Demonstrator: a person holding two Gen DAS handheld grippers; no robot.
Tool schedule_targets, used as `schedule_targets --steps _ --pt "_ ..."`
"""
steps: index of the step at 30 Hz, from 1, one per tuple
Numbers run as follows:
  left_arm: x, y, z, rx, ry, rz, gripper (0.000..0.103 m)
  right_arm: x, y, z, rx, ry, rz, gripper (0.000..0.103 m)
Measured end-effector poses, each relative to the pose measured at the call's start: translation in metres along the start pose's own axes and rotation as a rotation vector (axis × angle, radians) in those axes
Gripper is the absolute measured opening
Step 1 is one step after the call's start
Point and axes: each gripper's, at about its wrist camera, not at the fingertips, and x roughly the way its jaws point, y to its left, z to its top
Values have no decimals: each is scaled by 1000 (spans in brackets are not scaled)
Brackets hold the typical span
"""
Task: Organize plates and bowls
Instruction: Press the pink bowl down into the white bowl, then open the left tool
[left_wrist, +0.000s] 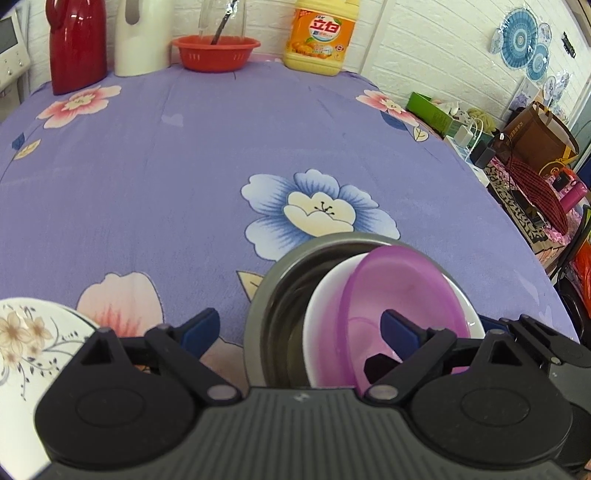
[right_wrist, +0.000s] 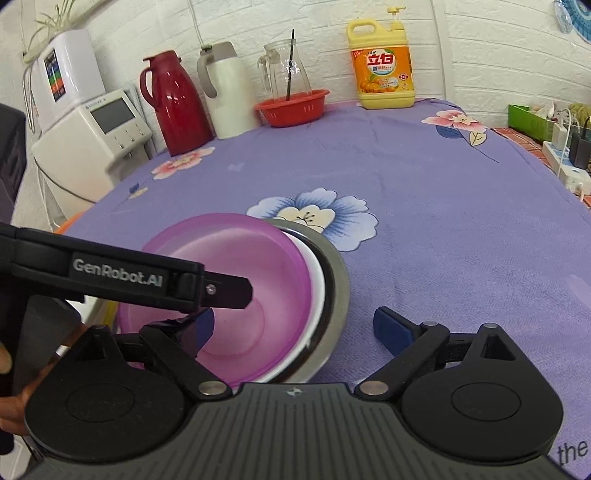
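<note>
Reading "GenRobot.AI" on the left gripper (right_wrist: 229, 291) above the purple bowl (right_wrist: 258, 280), we see both it and the right gripper (right_wrist: 295, 328) spread wide, grasping nothing.

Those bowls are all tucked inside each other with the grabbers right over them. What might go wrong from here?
1. The purple bowl sits tilted inside the white bowl, off-centre in the steel bowl. A nudge might slide or tip the stack.
2. The left gripper has its jaws open with one finger inside the purple bowl. Closing might pinch several rims together, or slip.
3. The floral plate lies close beside that gripper, so a sideways swing may knock it.
</note>
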Motion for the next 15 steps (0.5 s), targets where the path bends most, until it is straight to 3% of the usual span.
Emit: schedule_targets --steps 7,10,15 --pt "-4 7 -1 4 -12 -41 91 -7 4 0 -13 -17 6 103" --pt "-3 5 -2 40 -12 -10 85 -2 4 -3 -6 2 15 103" --pt "-3 4 -5 44 -31 -3 84 1 5 -4 1 -5 29 103"
